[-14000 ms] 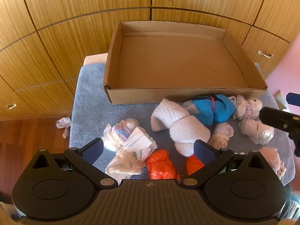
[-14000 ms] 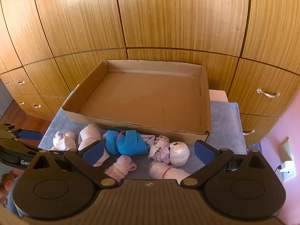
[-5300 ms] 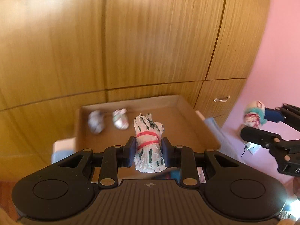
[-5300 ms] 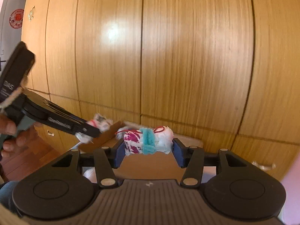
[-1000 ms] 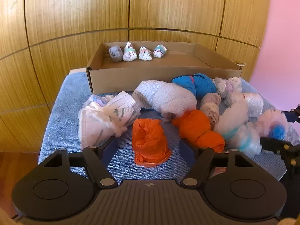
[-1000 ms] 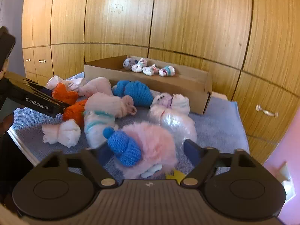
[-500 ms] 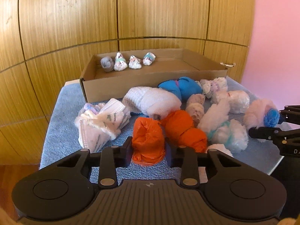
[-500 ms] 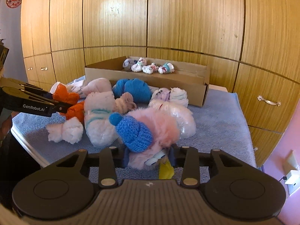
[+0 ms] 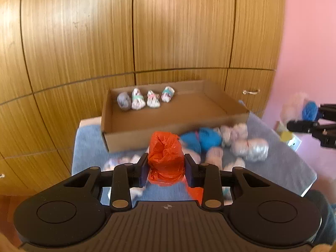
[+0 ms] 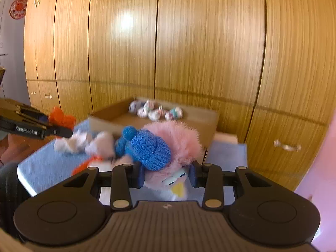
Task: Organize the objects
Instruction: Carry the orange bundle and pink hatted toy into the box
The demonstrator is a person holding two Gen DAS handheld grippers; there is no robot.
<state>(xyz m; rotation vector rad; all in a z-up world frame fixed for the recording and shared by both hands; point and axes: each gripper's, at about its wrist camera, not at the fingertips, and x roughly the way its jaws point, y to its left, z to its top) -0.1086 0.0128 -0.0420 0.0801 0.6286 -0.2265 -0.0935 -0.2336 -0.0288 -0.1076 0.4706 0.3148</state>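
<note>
My left gripper [image 9: 166, 169] is shut on an orange rolled bundle [image 9: 164, 157], lifted above the blue-grey mat [image 9: 88, 145]. My right gripper [image 10: 167, 175] is shut on a fluffy pink toy with a blue knitted cap [image 10: 166, 147], also raised off the mat; it shows at the right edge of the left wrist view [image 9: 302, 109]. Behind stands an open cardboard box [image 9: 145, 134] with several small rolled bundles [image 9: 145, 99] lined along its far wall. More bundles lie on the mat in front of the box, among them a blue one [image 9: 201, 139] and a silvery white one [image 9: 252, 147].
Wooden cupboard doors [image 9: 168, 31] rise close behind the box, with a metal handle [image 9: 251, 91] at the right. A pink wall [image 9: 310, 42] is on the right. The mat's front right corner [image 9: 310, 176] ends at a drop.
Both grippers closed on their bundles about a second ago and have since risen, lifting the orange bundle and the pink toy off the mat. The views now look higher, toward the cupboard.
</note>
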